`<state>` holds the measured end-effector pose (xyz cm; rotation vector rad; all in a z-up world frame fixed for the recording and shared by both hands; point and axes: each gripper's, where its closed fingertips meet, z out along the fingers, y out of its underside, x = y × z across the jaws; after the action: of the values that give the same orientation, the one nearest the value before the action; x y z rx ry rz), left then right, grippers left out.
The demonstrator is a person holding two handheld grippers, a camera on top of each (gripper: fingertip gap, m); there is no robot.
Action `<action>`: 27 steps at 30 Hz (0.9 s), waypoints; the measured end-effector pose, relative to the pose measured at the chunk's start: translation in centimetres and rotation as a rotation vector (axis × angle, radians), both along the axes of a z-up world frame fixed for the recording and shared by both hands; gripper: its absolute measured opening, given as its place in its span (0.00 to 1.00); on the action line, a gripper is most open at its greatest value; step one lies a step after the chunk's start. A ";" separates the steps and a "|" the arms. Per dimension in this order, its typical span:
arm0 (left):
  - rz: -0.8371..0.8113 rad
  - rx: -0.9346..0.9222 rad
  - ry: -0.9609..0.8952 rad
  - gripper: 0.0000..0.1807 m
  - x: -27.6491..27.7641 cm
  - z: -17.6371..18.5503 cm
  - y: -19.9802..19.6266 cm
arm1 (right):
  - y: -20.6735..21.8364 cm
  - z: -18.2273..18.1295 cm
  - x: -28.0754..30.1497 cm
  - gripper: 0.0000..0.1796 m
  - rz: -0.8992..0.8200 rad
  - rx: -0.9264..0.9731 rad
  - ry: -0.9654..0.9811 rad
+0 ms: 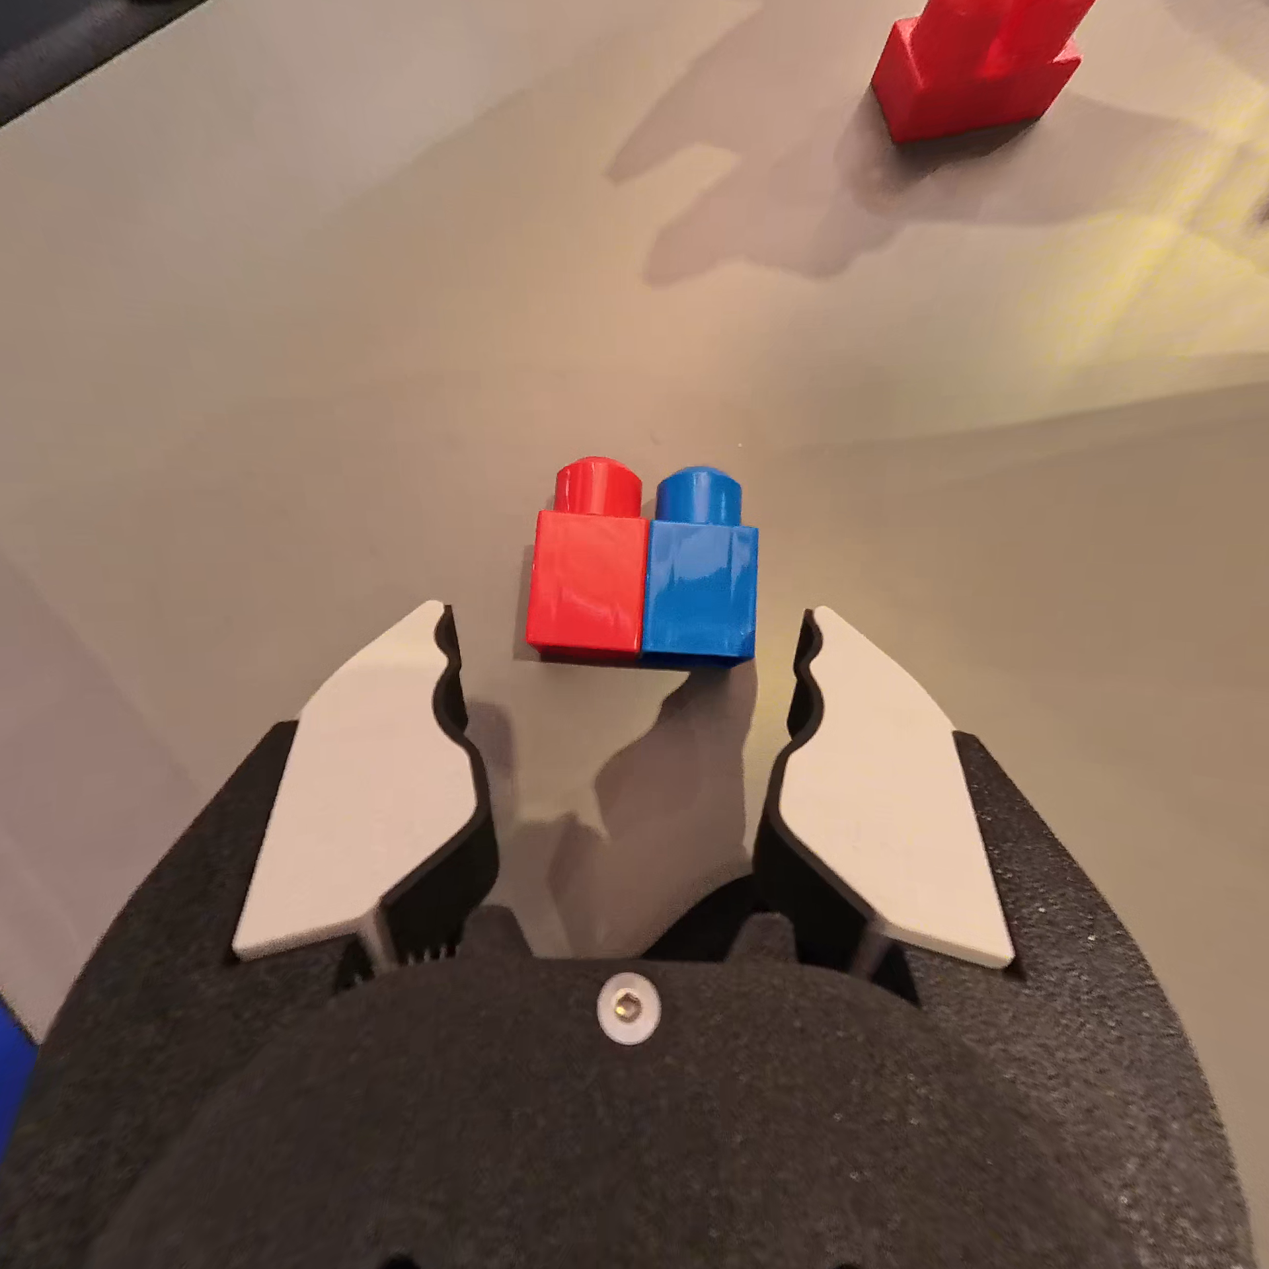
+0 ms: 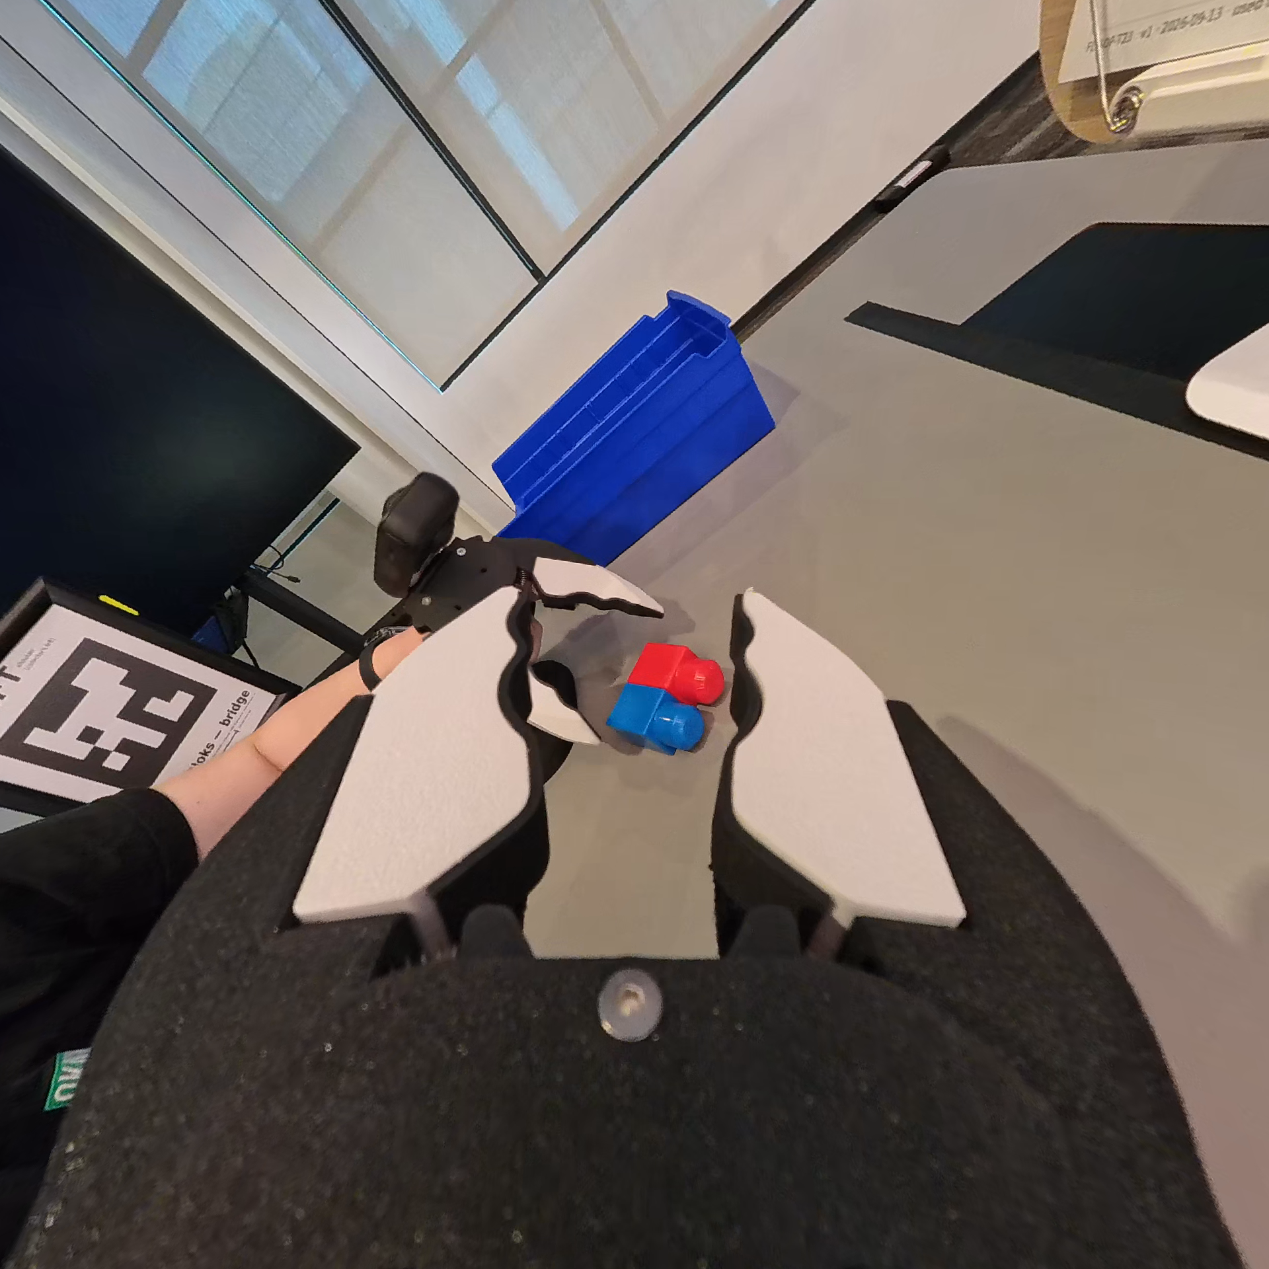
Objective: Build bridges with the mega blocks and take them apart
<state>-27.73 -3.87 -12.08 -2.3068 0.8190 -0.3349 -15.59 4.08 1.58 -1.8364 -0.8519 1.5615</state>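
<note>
A red one-stud block [image 1: 587, 584] and a blue one-stud block [image 1: 700, 590] lie on their sides, touching, on the grey table [image 1: 343, 343]. Their studs point away from my left gripper [image 1: 629, 628]. It is open and empty, with its fingertips just short of the pair, one on each side. In the right wrist view the red block [image 2: 669, 667] and blue block [image 2: 651, 717] show beyond my right gripper [image 2: 632, 599]. It is open, empty, and held apart from them. The left gripper [image 2: 584, 659] shows there too, facing the blocks.
A red blocky object [image 1: 975, 69] stands on the table at the far right. A blue bin [image 2: 638, 426] sits by the table's far edge. A dark monitor [image 2: 137, 412], a framed marker sign [image 2: 117, 707] and a person's forearm [image 2: 288, 735] are on the left.
</note>
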 end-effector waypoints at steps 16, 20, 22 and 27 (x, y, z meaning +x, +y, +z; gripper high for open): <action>-0.037 -0.036 0.055 0.48 1.3 -1.6 0.6 | -0.1 -0.1 0.0 0.30 0.021 -0.015 0.006; -0.041 -0.040 0.061 0.48 1.3 -1.8 0.6 | -0.2 -0.1 0.0 0.30 0.027 -0.019 0.008; -0.040 -0.043 0.066 0.48 1.3 -1.9 0.6 | -0.2 -0.2 0.0 0.30 0.029 -0.019 0.006; -0.041 -0.047 0.065 0.47 1.3 -2.1 0.5 | -0.2 -0.2 -0.1 0.30 0.032 -0.020 0.002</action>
<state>-26.38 -3.33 -14.20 -2.3582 0.9006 -0.3009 -15.66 3.84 1.33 -1.8430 -0.8712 1.5967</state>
